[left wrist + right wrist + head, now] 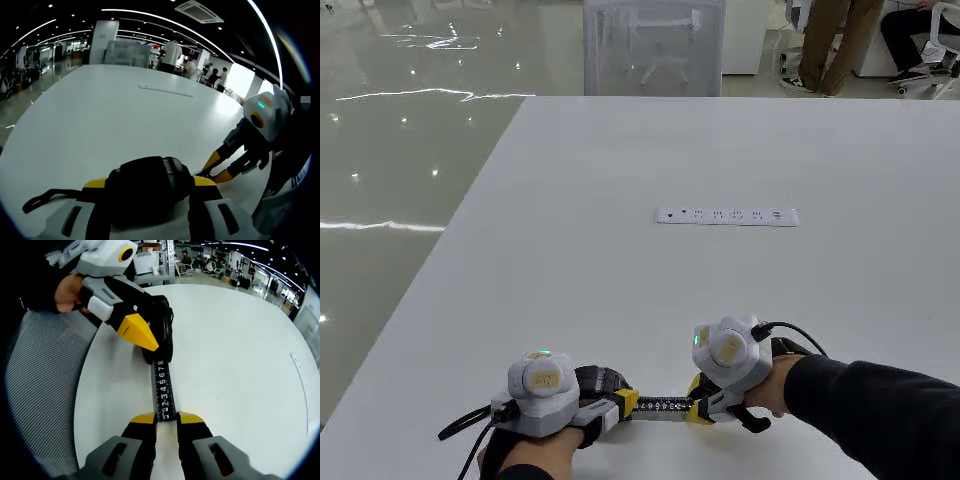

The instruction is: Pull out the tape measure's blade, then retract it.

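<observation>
The black tape measure case (pixel 161 335) is seen on the white table (pixel 620 250), close to the near edge. It is clamped between the yellow-tipped jaws of the left gripper (pixel 150 182), which are spread fairly wide around the case body. A short length of blade (pixel 161 385) is out of the case and laid flat along the tabletop, with numbers 1 to 8 readable in the right gripper view. The blade's free end is pinched by the right gripper (pixel 165 419), whose jaws are narrowed almost to touching on it. The two grippers are held near each other, with the blade stretched straight between them. A black strap (pixel 45 197) is seen on the table just beside the case in the left gripper view. It is possibly the tape's lanyard, but the fisheye edge is too poor to be sure. A white power strip (pixel 727 216) is laid mid-table, well apart from the grippers. A grey mesh chair back (pixel 45 390) is seen beside the table edge.
</observation>
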`<state>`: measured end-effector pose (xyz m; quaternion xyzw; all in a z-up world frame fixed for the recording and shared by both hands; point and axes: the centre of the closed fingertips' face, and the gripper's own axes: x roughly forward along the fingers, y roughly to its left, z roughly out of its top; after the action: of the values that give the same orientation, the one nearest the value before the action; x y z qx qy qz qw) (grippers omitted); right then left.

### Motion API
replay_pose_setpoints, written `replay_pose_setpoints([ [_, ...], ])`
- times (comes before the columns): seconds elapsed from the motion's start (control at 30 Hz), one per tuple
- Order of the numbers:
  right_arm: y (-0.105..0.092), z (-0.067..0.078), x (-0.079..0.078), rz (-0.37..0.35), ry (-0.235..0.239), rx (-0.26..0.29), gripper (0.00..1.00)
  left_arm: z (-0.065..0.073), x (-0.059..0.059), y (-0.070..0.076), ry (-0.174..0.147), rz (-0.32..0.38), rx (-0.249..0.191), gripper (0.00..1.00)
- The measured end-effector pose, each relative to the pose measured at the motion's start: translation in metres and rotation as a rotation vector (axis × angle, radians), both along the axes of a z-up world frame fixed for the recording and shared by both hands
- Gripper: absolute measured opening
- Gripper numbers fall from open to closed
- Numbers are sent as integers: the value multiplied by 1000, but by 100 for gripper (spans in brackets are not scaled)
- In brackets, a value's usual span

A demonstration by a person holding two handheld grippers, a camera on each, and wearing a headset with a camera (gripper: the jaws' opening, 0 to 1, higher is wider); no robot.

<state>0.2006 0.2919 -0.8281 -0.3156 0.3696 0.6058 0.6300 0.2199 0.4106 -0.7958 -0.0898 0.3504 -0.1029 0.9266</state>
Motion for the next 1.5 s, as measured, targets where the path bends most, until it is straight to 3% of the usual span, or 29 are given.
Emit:
replay_pose_setpoints([
  [1.5, 42, 0, -4, 12, 23, 50, 12, 1, -1, 0, 5, -3, -10, 58],
])
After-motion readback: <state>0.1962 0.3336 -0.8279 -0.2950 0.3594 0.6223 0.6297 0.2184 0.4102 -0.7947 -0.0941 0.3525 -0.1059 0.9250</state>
